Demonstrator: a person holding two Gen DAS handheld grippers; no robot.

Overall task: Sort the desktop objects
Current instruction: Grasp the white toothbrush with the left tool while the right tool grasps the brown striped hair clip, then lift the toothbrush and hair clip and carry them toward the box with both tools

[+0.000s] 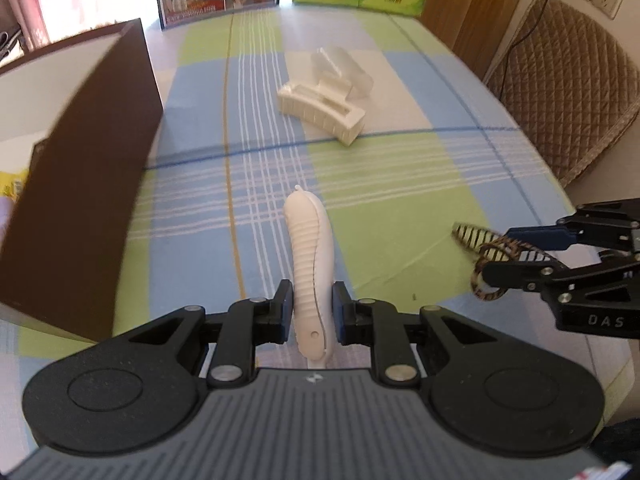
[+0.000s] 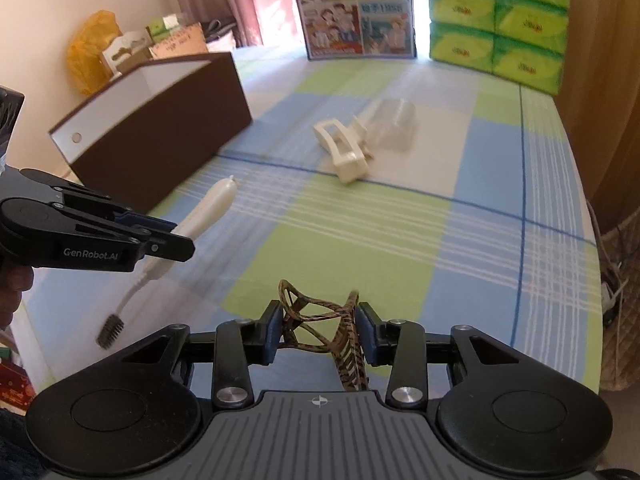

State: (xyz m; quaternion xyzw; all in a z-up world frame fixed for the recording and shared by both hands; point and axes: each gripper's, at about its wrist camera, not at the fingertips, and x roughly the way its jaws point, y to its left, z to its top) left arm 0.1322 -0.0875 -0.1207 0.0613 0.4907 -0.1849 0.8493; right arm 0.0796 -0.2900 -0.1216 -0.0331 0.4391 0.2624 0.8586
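My left gripper (image 1: pixel 312 308) is shut on a white brush (image 1: pixel 310 264) by its ribbed handle, held above the table; in the right wrist view the brush (image 2: pixel 208 208) hangs with its dark bristle head toward the near table edge, and the left gripper (image 2: pixel 176 240) shows at the left. My right gripper (image 2: pixel 316 328) is shut on a tortoiseshell hair clip (image 2: pixel 320 324); it also shows at the right of the left wrist view (image 1: pixel 488 248). A white hair claw (image 1: pixel 320 110) and a clear hair claw (image 1: pixel 344 68) lie together mid-table. A brown open box (image 2: pixel 160 136) stands at the left.
The checked tablecloth (image 2: pixel 360 240) covers the table. A picture box (image 2: pixel 352 12) and green tissue packs (image 2: pixel 500 20) stand at the far edge. A quilted chair (image 1: pixel 568 80) stands at the right side. Bags and cartons (image 2: pixel 120 48) sit beyond the brown box.
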